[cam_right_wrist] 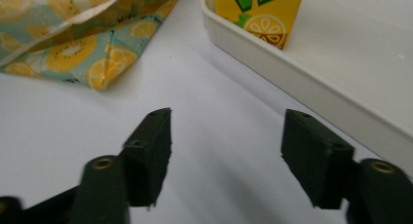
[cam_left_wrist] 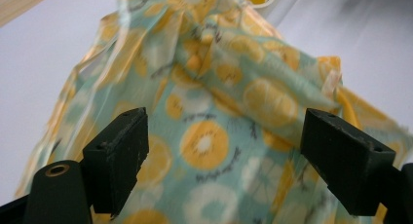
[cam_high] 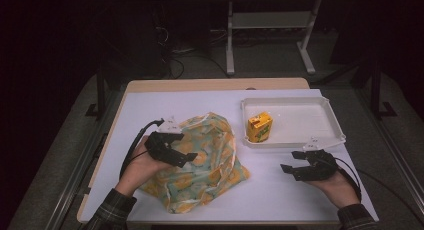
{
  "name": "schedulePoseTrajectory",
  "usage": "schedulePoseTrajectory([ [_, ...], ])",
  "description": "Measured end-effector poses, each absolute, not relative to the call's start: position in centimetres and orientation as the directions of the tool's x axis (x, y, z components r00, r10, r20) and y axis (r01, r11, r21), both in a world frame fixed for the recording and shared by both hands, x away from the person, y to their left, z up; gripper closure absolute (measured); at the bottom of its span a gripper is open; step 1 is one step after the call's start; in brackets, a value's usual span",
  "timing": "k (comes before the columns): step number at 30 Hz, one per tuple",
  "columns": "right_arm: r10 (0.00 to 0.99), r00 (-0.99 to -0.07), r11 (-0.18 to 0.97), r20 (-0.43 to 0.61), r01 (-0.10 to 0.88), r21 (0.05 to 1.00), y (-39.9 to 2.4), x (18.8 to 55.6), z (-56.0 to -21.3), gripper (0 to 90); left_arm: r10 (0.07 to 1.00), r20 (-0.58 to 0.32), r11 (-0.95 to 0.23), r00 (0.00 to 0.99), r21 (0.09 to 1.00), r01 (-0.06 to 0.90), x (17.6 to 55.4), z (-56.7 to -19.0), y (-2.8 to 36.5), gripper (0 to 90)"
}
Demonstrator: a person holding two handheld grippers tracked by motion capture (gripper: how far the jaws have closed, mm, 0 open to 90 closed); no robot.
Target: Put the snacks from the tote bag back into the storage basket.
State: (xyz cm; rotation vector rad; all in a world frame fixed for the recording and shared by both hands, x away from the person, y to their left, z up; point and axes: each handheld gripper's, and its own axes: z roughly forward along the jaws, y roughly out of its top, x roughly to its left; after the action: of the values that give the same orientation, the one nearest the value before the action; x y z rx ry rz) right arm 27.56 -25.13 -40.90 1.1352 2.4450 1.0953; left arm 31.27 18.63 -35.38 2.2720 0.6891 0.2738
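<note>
1. We hold the left gripper (cam_high: 186, 159) over the fruit-print bag (cam_high: 210, 165), jaws wide apart with only cloth below them.
2. Our right gripper (cam_high: 289, 169), jaws apart on nothing, sits well right of the bag.
3. The juice carton (cam_high: 259, 127) stands in the tray (cam_high: 300, 140), ahead of the right gripper.
</note>
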Motion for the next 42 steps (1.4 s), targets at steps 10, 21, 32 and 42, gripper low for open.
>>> schedulePoseTrajectory([
  [10,0.717,-0.690,0.412,0.099,0.535,0.737,-24.9,29.7,-39.5,74.6,0.627,-0.007,-0.531,0.779,0.728,0.434,28.9,-36.5,24.0,17.7],
  [21,0.710,-0.699,0.408,0.088,0.510,0.757,-24.6,32.7,-38.7,89.7,0.708,-0.018,-0.461,0.706,0.746,0.481,26.9,-37.7,29.2,17.4],
  [32,0.728,-0.680,0.399,0.088,0.524,0.753,-24.5,36.3,-39.2,89.8,0.731,-0.011,-0.462,0.682,0.728,0.507,25.6,-39.5,31.6,17.4],
  [42,0.721,-0.687,0.413,0.095,0.536,0.736,-24.0,38.6,-40.2,89.8,0.751,-0.029,-0.445,0.660,0.716,0.537,25.4,-41.1,32.7,17.4],
])
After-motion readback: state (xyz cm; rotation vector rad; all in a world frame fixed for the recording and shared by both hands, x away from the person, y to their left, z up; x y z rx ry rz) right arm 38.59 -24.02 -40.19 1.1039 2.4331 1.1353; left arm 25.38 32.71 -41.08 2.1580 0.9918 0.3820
